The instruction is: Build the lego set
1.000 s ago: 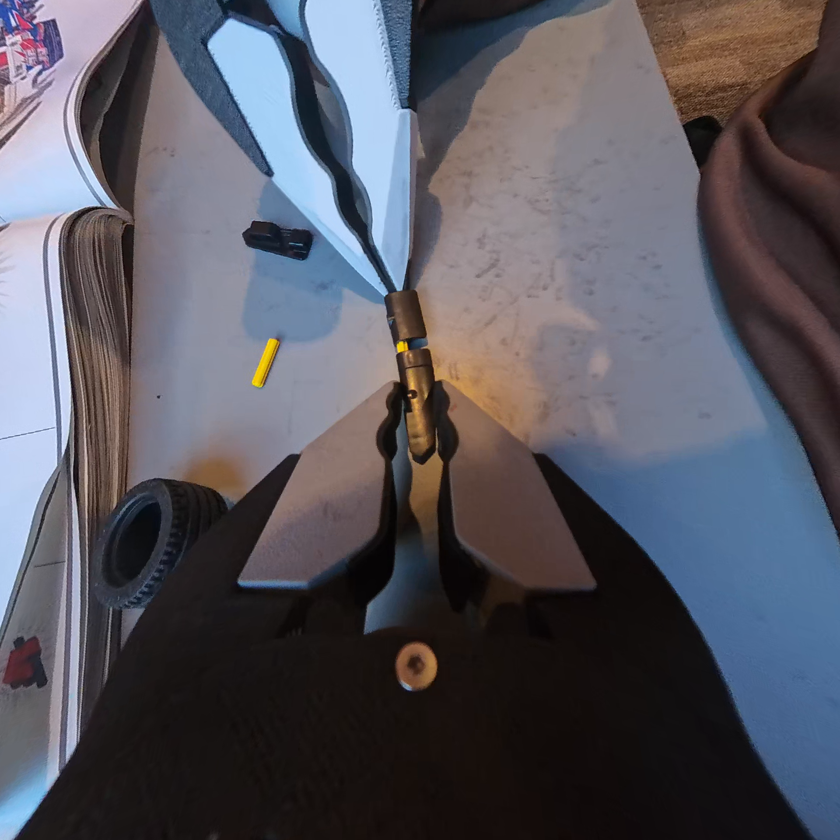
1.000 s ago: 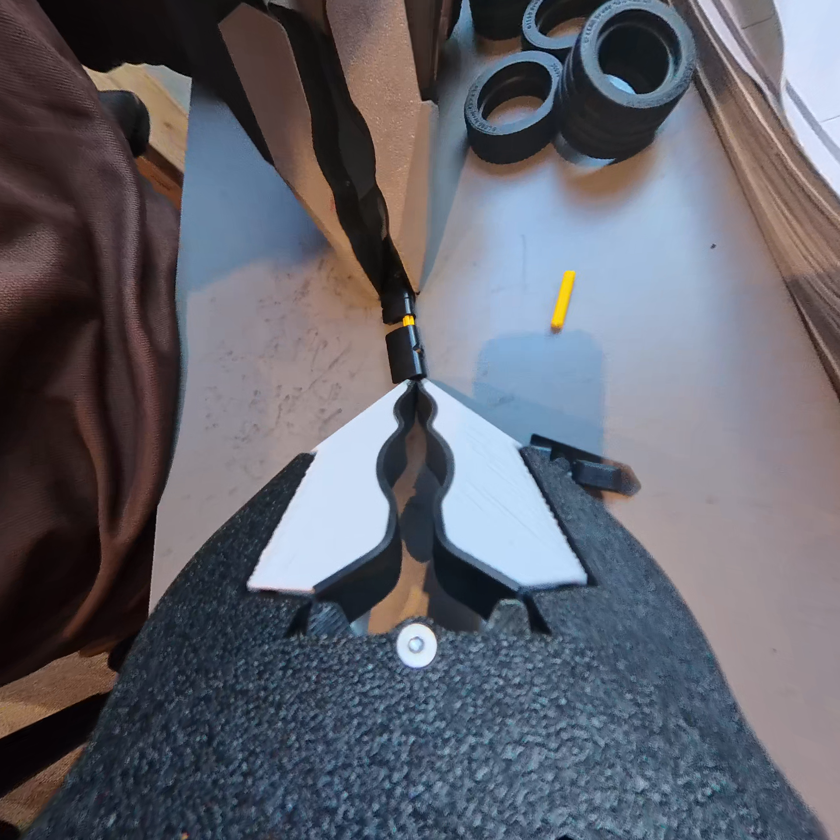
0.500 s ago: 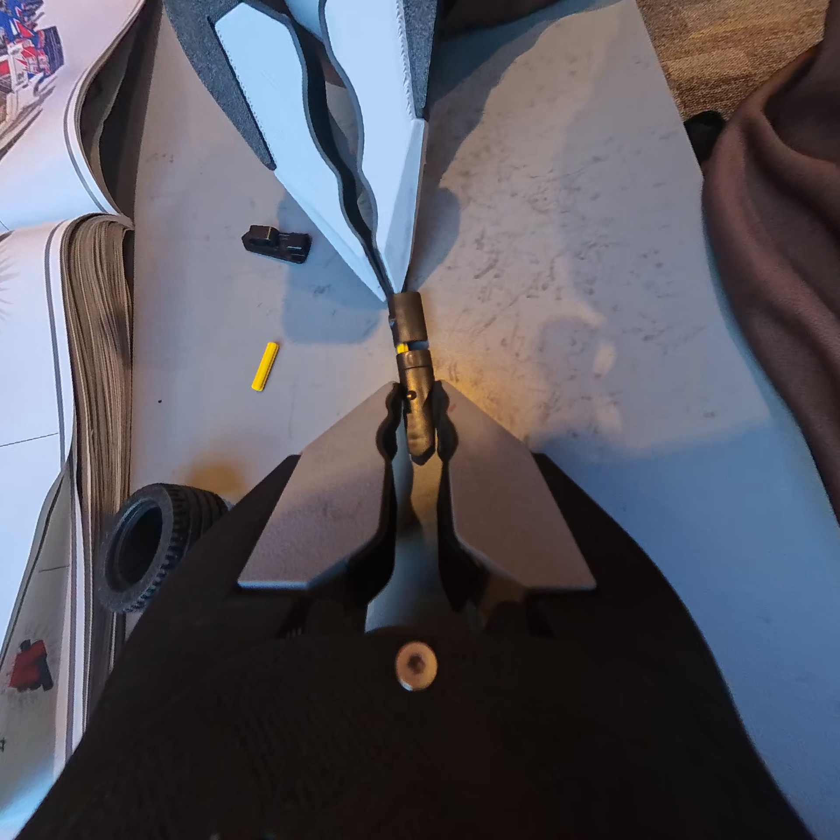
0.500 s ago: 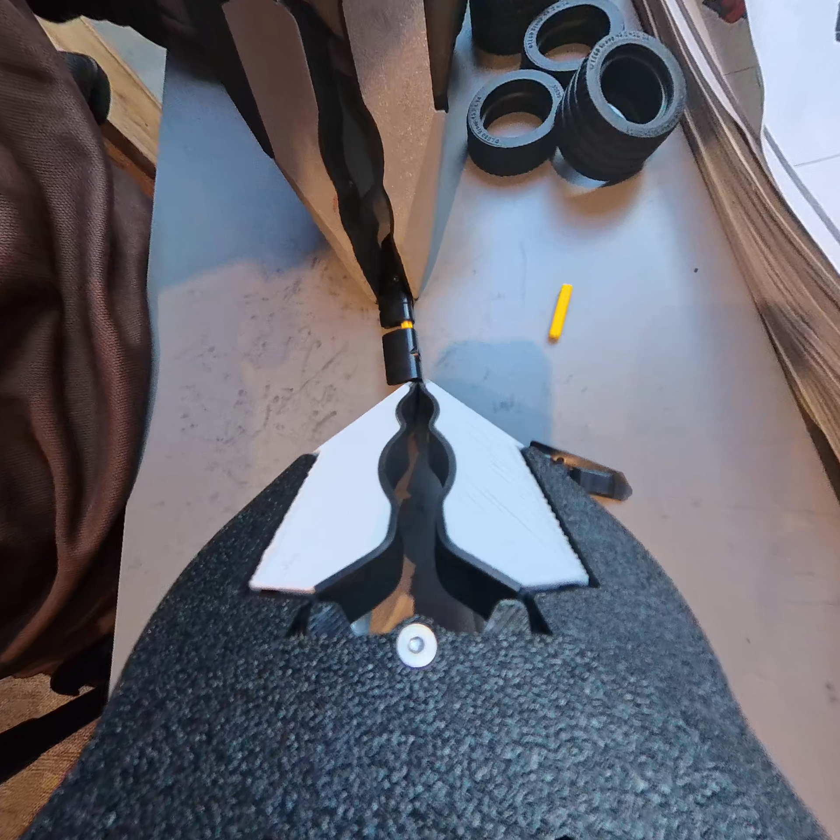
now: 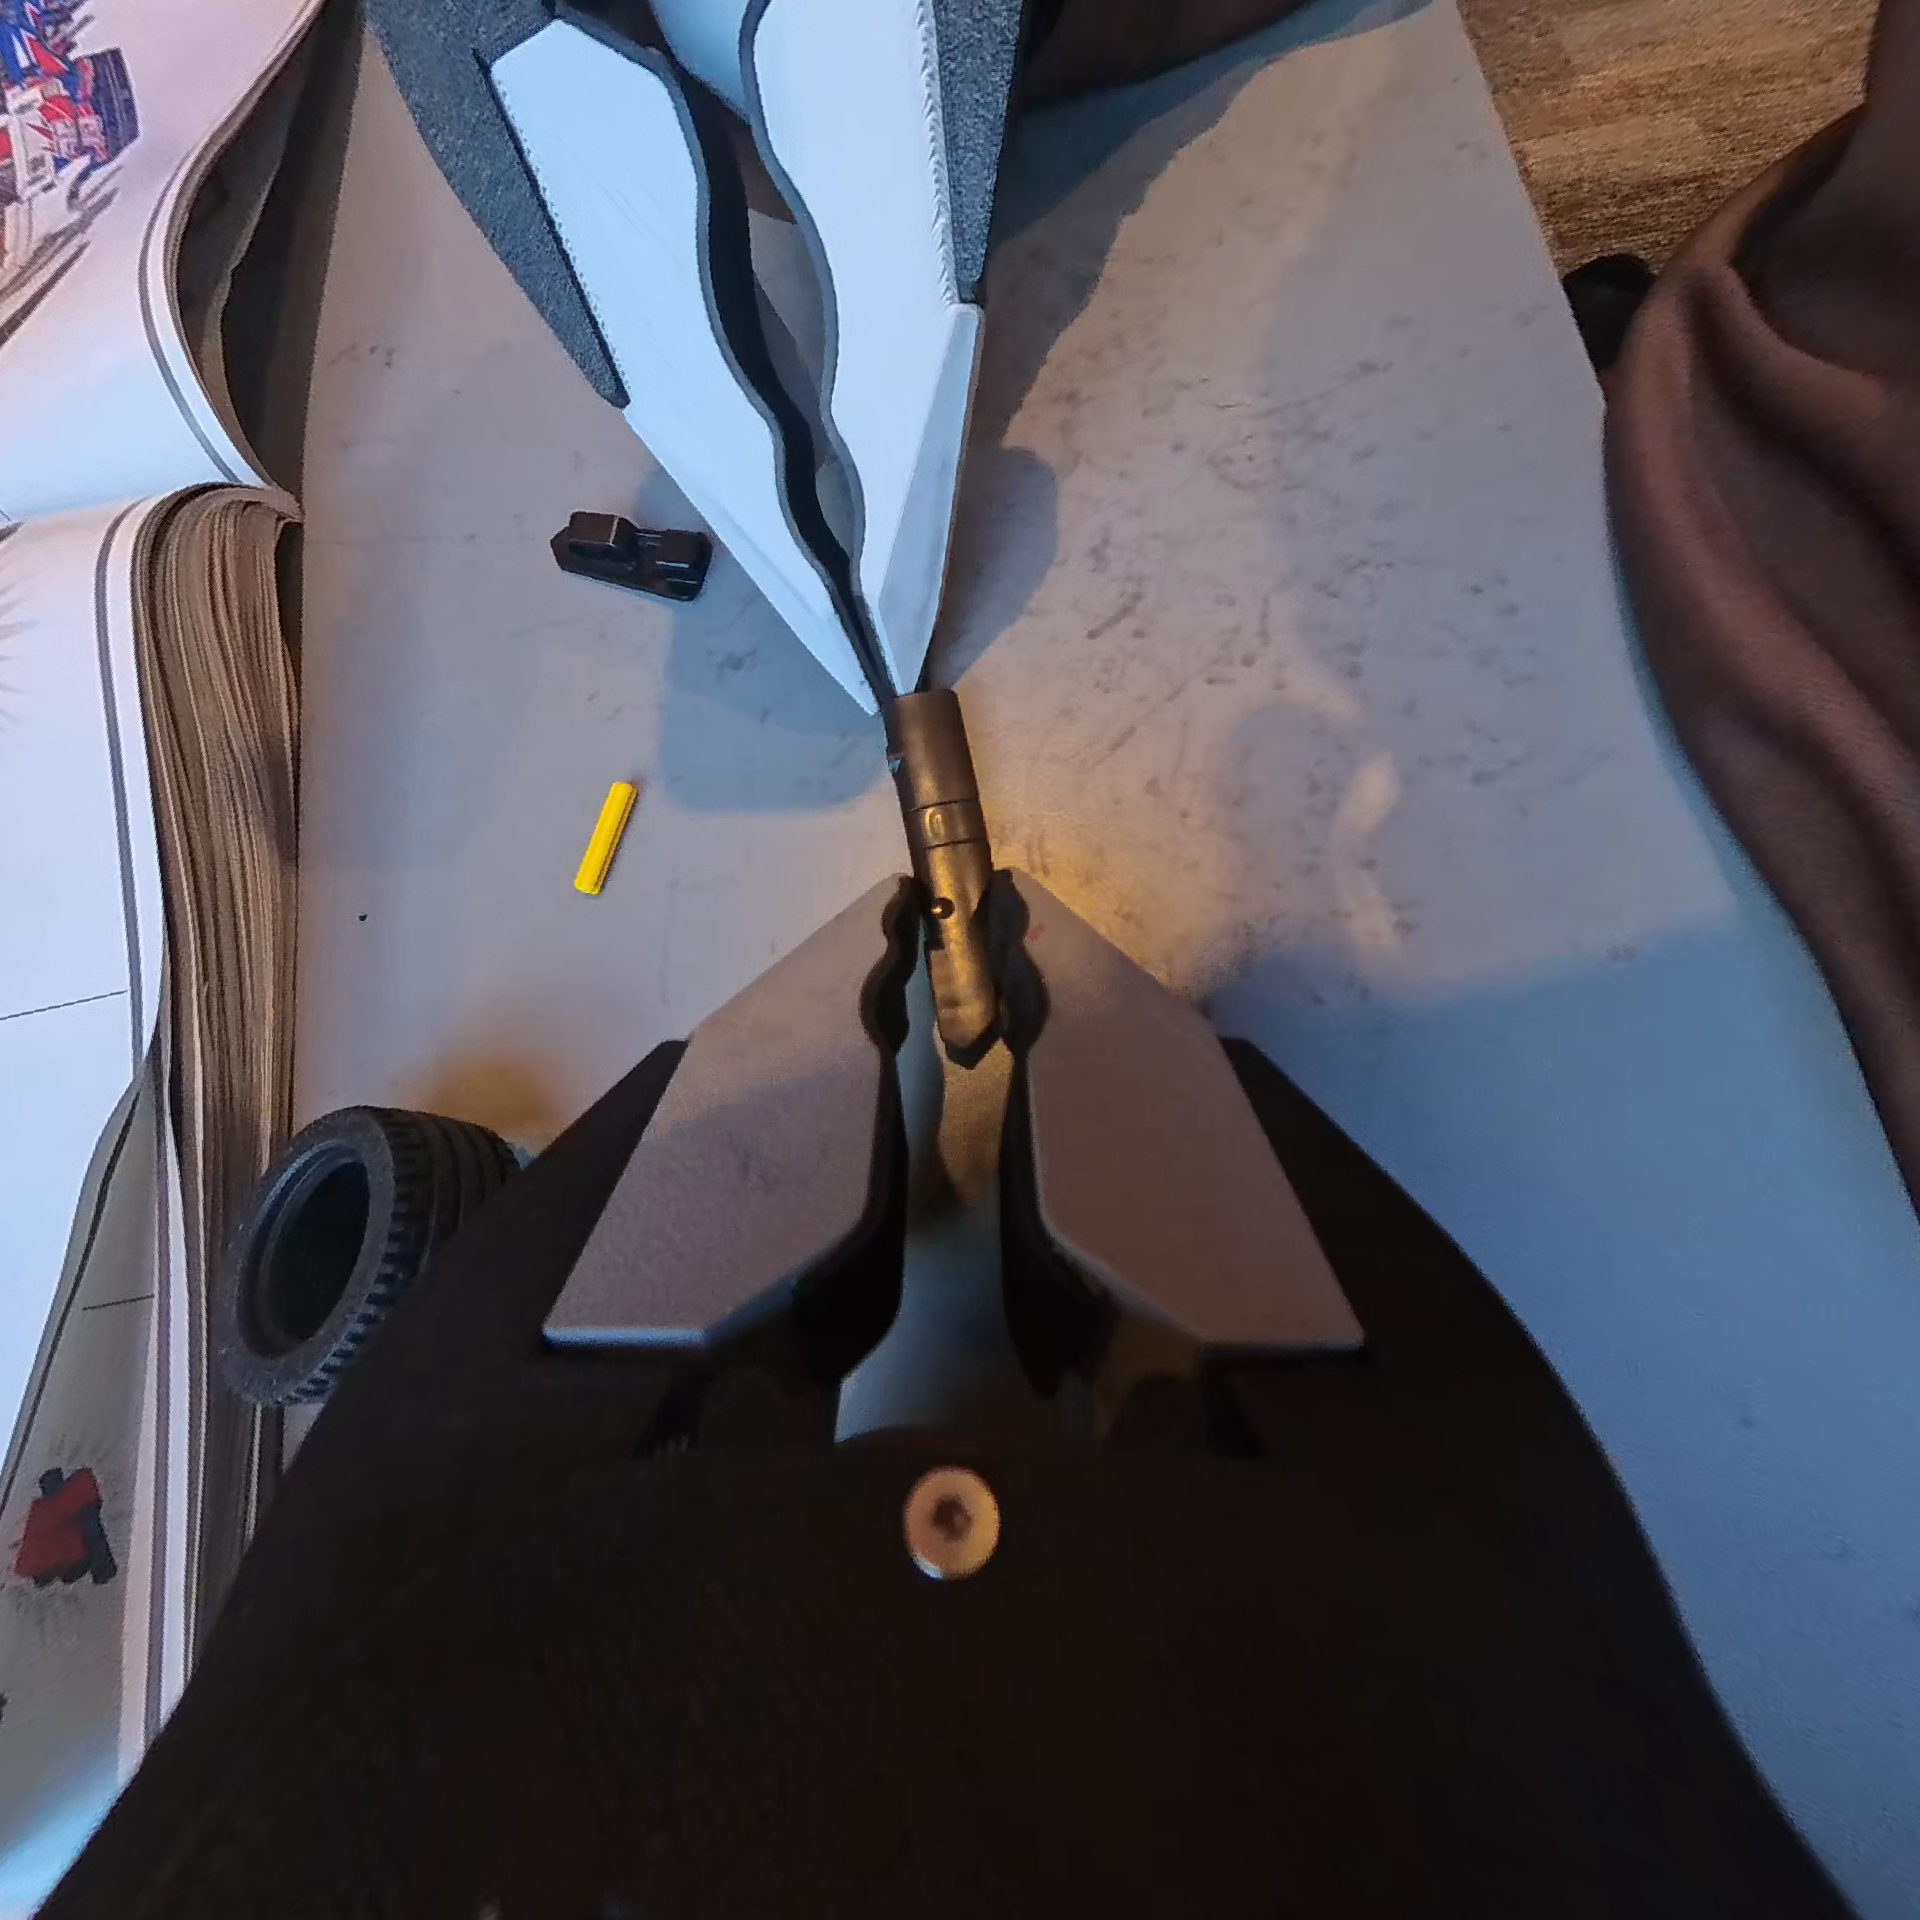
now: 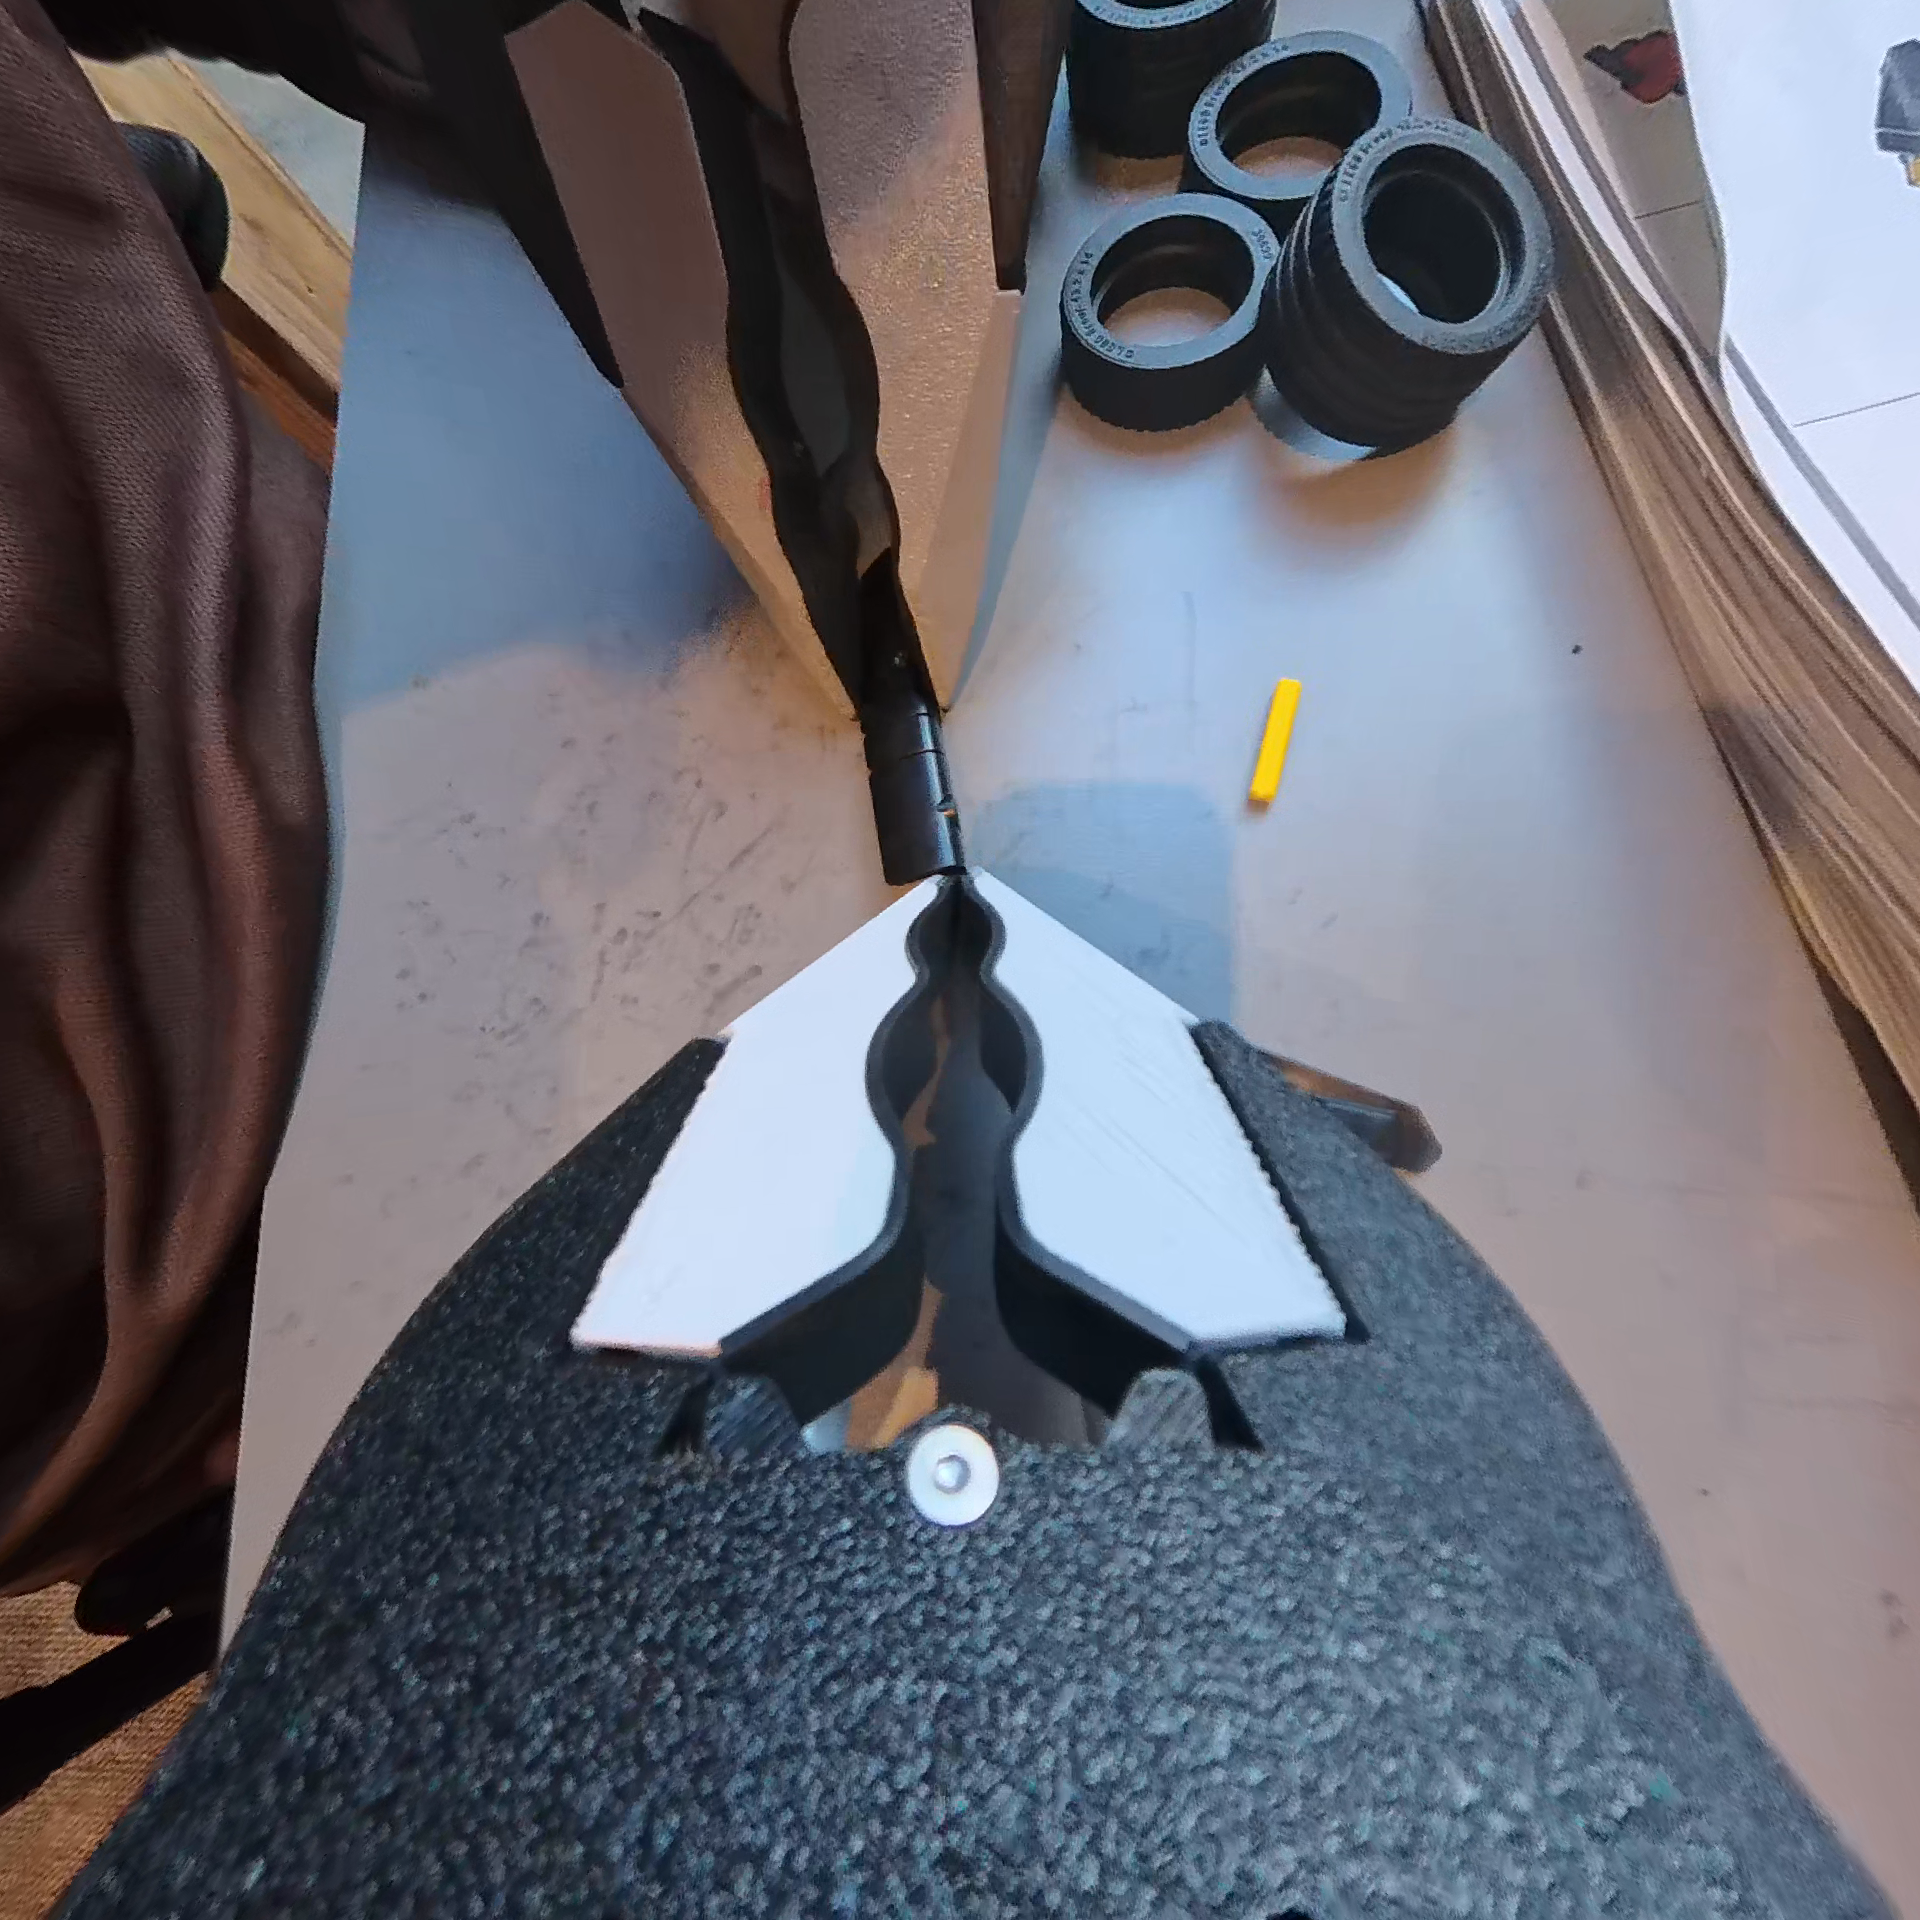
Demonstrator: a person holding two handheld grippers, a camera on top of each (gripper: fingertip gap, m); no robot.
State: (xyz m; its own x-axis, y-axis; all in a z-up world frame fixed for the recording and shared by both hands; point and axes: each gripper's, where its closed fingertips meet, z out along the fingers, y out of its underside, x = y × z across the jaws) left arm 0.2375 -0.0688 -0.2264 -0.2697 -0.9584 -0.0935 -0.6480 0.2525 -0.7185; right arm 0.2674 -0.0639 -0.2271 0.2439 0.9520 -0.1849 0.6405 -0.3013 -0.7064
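In the left wrist view my left gripper point(image 5: 956, 896) is shut on a black connector piece point(image 5: 961, 977), held above the grey table point(image 5: 1299, 540). My right gripper point(image 5: 896, 681) comes in from the top, shut on a black sleeve piece point(image 5: 932, 743). The two pieces meet end to end in one straight line with no gap showing. In the right wrist view my right gripper point(image 6: 951, 883) holds the sleeve point(image 6: 914, 816), which butts against the connector point(image 6: 902, 727) in the left gripper point(image 6: 902, 686). A loose yellow axle point(image 5: 605, 836) lies on the table; it also shows in the right wrist view point(image 6: 1275, 740).
A small black part point(image 5: 634, 556) lies near the right gripper. A black tyre point(image 5: 343, 1247) stands by the open instruction book point(image 5: 94, 727); several tyres point(image 6: 1413, 260) sit beside the book point(image 6: 1766, 644). Brown cloth point(image 5: 1766, 571) hangs over the table's edge. From either gripper's tips it is about 6 cm to the loose yellow axle point(image 5: 605, 836). It is also in sight in the right wrist view point(image 6: 1271, 729).
The grippers have moved closer together. The sleeve and the connector are now pushed tight, and the yellow bit seen between them earlier is hidden.
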